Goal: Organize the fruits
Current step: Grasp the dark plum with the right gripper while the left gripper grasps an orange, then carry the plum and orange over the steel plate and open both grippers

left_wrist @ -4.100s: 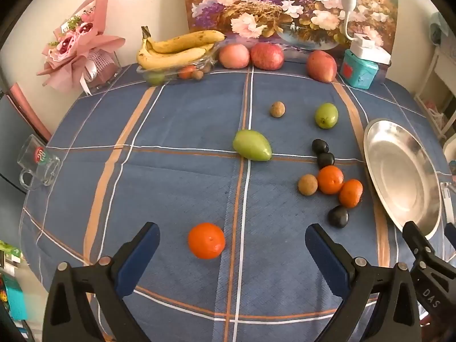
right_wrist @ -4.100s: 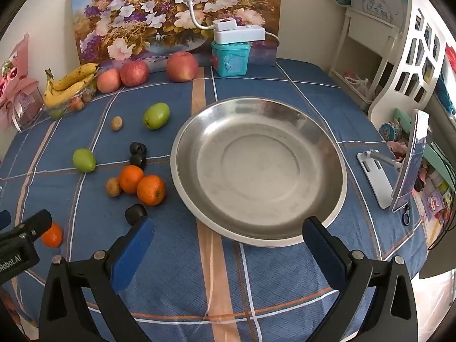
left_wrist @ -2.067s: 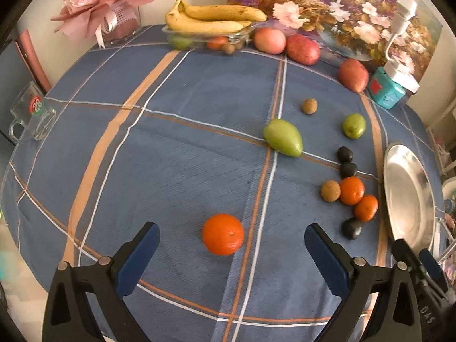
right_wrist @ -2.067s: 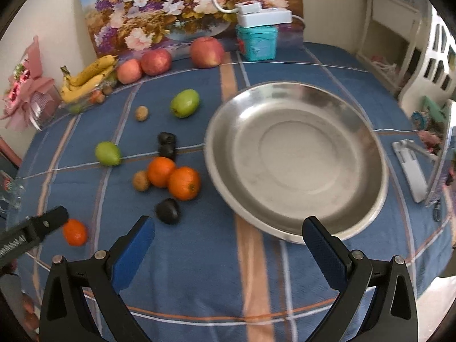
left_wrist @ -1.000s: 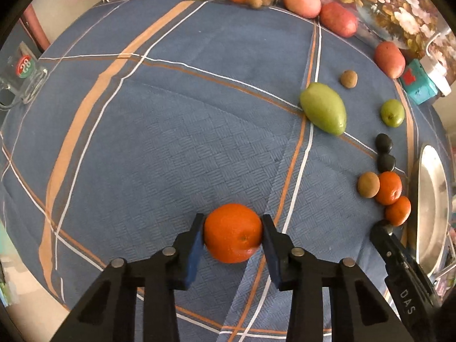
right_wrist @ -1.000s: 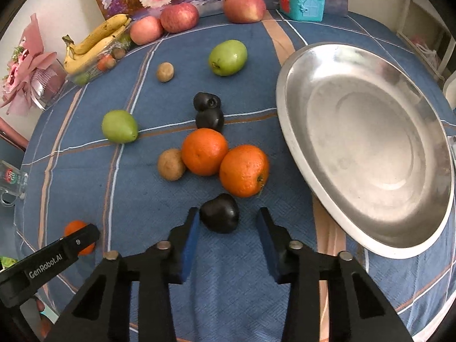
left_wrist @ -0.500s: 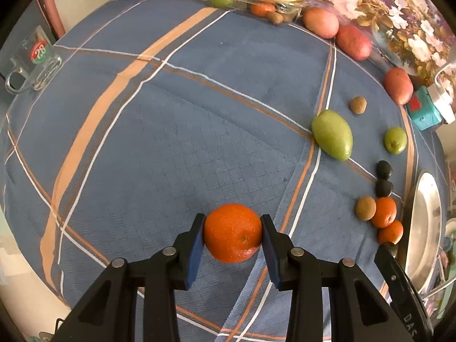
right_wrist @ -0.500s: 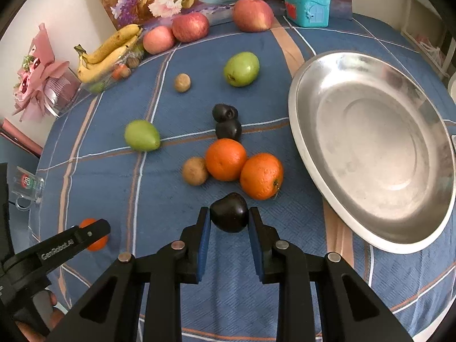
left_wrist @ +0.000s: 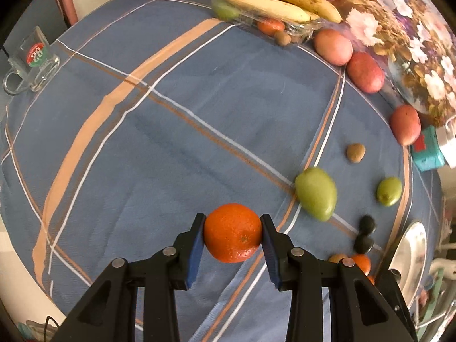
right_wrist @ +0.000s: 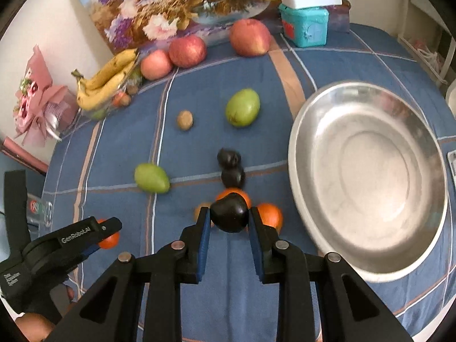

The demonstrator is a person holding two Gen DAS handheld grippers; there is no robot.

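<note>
My left gripper [left_wrist: 232, 236] is shut on an orange [left_wrist: 232, 236] and holds it above the blue cloth. It also shows in the right wrist view [right_wrist: 107, 235] at the left. My right gripper [right_wrist: 229, 213] is shut on a dark plum [right_wrist: 229, 213], lifted over two oranges [right_wrist: 269, 213] and a kiwi [right_wrist: 199, 210]. The steel plate [right_wrist: 367, 176] lies empty to the right. On the cloth lie a green mango [left_wrist: 315, 192], a green apple [right_wrist: 242, 107], two dark plums [right_wrist: 232, 168] and a small kiwi [right_wrist: 184, 119].
Bananas in a clear tray [right_wrist: 109, 81] and three red apples [right_wrist: 188, 51] line the far edge by a flower painting. A teal box [right_wrist: 304, 27] stands at the back right, a glass mug [left_wrist: 32, 62] at the left edge, a pink bouquet [right_wrist: 37, 99] far left.
Both grippers closed on their fruit about a second ago. Since then each has lifted its fruit off the cloth, and the left view has swung toward the fruit cluster.
</note>
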